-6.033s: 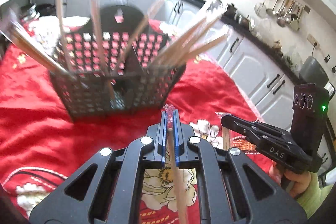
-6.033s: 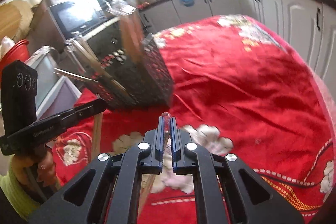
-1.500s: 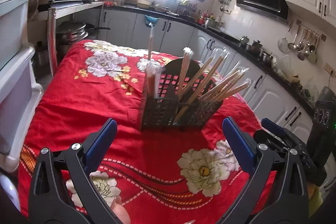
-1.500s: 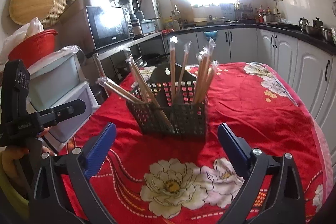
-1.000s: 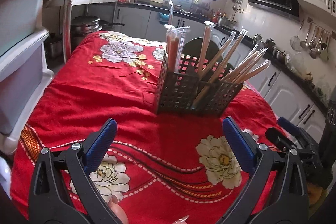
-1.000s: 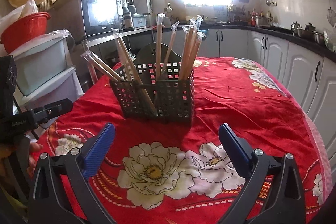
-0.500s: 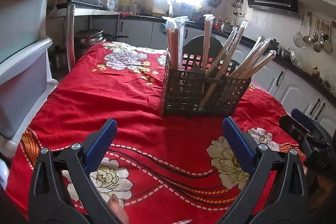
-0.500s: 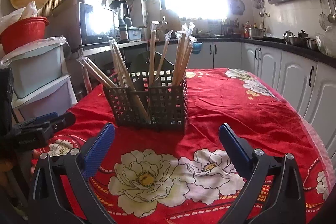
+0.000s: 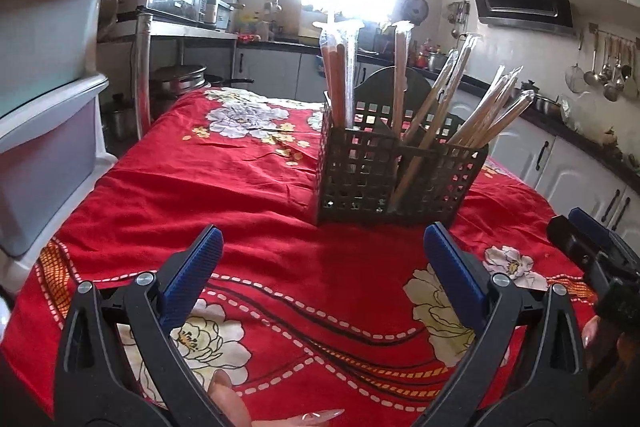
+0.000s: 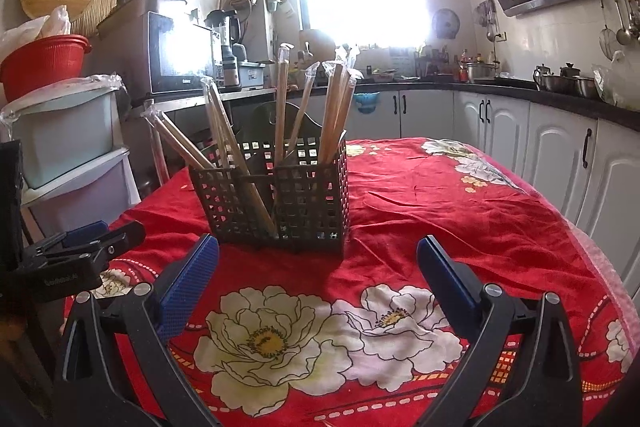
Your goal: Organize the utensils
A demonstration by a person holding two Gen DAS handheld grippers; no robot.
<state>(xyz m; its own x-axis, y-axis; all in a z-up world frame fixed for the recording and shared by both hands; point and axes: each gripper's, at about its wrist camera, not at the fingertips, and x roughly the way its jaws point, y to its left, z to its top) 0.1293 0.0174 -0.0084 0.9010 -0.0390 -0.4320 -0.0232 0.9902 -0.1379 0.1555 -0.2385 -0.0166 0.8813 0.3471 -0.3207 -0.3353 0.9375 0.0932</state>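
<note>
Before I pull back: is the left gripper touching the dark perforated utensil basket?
Apart. The left wrist view shows the left gripper open, with bare red floral tablecloth between its fingertips and the dark perforated utensil basket.

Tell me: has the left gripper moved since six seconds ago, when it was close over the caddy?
Yes. The left gripper has backed away from the black caddy and dropped lower, its jaws now open and empty; the caddy looks smaller on the red tablecloth.

Left tool (image 9: pixel 320 259) and right tool (image 10: pixel 318 267) agape
</note>
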